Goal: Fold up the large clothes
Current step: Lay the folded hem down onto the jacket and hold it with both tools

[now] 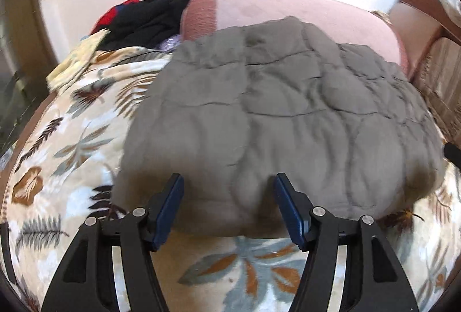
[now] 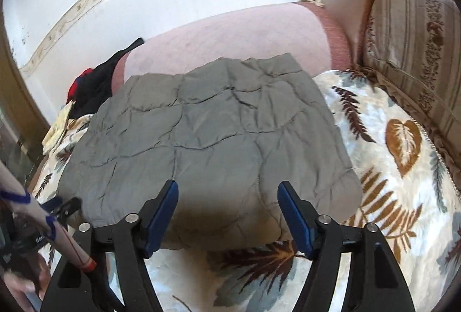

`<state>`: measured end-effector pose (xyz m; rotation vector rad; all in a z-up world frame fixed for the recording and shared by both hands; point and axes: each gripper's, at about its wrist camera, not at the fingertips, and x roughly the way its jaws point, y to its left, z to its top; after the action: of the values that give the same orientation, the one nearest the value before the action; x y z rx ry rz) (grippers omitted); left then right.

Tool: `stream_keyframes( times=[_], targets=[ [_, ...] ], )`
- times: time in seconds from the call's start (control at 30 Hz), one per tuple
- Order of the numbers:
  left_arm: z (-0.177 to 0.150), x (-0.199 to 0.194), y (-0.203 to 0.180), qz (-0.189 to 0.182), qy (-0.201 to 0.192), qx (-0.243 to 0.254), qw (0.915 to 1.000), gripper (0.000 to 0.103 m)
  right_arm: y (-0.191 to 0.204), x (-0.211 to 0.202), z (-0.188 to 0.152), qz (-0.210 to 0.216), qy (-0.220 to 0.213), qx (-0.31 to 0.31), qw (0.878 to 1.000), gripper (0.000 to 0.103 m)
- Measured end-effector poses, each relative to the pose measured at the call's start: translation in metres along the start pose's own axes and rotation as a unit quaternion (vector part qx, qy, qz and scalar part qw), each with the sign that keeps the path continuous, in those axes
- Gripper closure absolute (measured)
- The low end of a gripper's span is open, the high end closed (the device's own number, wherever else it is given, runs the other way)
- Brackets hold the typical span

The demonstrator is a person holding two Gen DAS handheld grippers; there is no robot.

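Note:
A grey quilted garment (image 1: 288,110) lies folded into a rough rectangle on a leaf-patterned blanket (image 1: 66,144). In the left wrist view my left gripper (image 1: 227,182) stands open over the garment's near edge, and the puffy fold bulges between its blue pads (image 1: 173,196) without being pinched. The right wrist view shows the same grey garment (image 2: 207,133), with my right gripper (image 2: 227,188) open at its near edge toward the right corner. Nothing is clamped in either one. A black fingertip of the left gripper (image 2: 67,206) shows at the garment's left corner.
A pink cushion (image 1: 288,6) rises behind the garment. Black and red clothes (image 1: 144,18) and a yellow cloth (image 1: 75,61) are piled at the back left. A striped sofa cushion (image 2: 409,52) borders the right side. A person's sleeve (image 2: 26,196) is at the lower left.

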<state>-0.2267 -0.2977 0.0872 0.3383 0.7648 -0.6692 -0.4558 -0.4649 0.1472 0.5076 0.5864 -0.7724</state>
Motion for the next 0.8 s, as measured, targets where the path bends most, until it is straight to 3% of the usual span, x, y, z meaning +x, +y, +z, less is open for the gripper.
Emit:
stream_keyframes(
  times=[0.1, 0.23, 0.47, 0.8],
  targets=[
    [-0.001, 0.012, 0.01, 0.01, -0.006, -0.008, 0.9999, 0.039, -0.003, 0.011, -0.001, -0.018, 0.001, -0.005, 1.0, 0.048],
    [0.001, 0.021, 0.015, 0.012, -0.023, -0.009, 0.9996, 0.037, -0.012, 0.036, -0.003, -0.033, 0.02, 0.01, 0.999, 0.052],
    [0.003, 0.044, 0.018, 0.01, 0.002, -0.006, 0.9999, 0.031, -0.02, 0.061, -0.012, -0.028, 0.044, 0.024, 0.998, 0.052],
    [0.001, 0.054, 0.019, 0.009, 0.005, 0.0, 0.9999, 0.027, -0.025, 0.074, -0.019, -0.021, 0.055, 0.022, 0.998, 0.051]
  ],
)
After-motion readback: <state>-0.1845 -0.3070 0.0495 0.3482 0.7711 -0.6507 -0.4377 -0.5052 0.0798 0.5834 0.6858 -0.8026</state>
